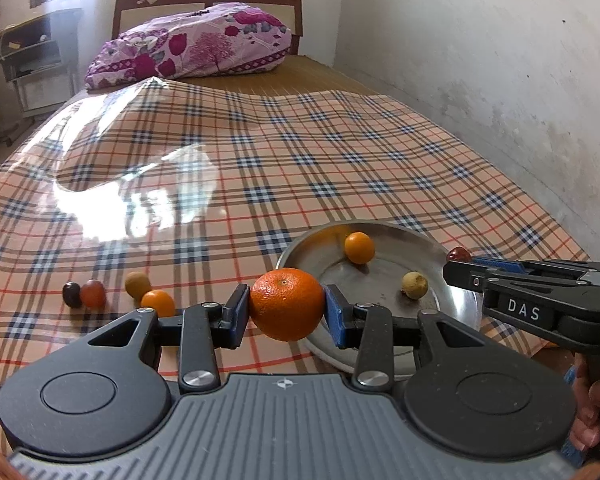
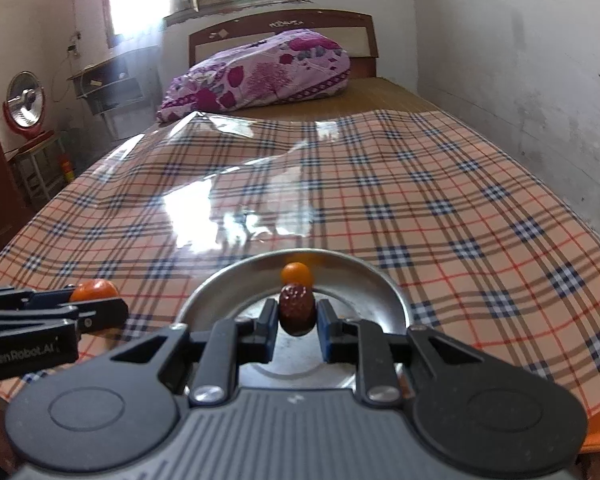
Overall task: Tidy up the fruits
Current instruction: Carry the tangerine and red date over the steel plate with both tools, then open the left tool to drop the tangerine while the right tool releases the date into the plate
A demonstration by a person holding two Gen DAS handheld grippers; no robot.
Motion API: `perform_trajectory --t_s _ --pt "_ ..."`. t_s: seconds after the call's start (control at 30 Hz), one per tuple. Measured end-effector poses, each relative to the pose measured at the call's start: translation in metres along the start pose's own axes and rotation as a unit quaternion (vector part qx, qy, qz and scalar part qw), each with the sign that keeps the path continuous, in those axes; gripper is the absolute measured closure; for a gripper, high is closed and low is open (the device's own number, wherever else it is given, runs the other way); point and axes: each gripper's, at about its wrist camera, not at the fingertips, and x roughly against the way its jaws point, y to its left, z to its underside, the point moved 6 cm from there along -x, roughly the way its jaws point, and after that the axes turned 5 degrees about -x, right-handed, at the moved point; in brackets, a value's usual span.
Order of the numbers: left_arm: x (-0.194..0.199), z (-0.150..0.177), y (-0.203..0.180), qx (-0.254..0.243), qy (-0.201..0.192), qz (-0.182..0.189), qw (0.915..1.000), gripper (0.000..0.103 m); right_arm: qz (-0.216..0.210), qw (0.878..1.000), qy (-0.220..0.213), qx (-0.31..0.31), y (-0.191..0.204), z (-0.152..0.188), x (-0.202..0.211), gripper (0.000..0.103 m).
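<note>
Right now the left gripper [image 1: 286, 312] pinches a large orange [image 1: 287, 304] between its blue pads, holding it above the near-left rim of the metal plate [image 1: 380, 280], at about eight o'clock of the dish. Inside the plate lie a small orange fruit [image 1: 359, 247] toward twelve o'clock and a pale yellowish fruit [image 1: 415, 285] toward four o'clock. Meanwhile the right gripper [image 2: 297, 322] is clamped on a dark red fruit [image 2: 297, 309], held over the plate's middle in its own view; in the left view that fruit [image 1: 458, 255] shows at the plate's three o'clock edge. On the plaid cloth [image 1: 260, 168], off at nine o'clock from the plate, wait four loose fruits: a dark plum-coloured one [image 1: 71, 294], a reddish one [image 1: 93, 293] touching it, a brownish one [image 1: 137, 284], and a small orange one [image 1: 158, 303] just beside that.
</note>
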Motion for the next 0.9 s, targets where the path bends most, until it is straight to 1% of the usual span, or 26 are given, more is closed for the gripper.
perform_trajectory --t_s 0.3,0.5,0.9 --pt "-0.009 -0.002 -0.005 -0.006 0.009 0.006 0.9999 0.055 0.017 1.000 0.007 -0.013 -0.012 0.004 -0.005 0.082" --pt "-0.020 -0.002 -0.006 -0.011 0.018 0.010 0.9997 0.055 0.026 0.999 0.022 -0.023 -0.019 0.010 -0.011 0.082" --pt "-0.043 -0.002 -0.013 -0.021 0.035 0.015 0.9991 0.055 0.030 0.998 0.047 -0.022 -0.021 0.019 -0.024 0.082"
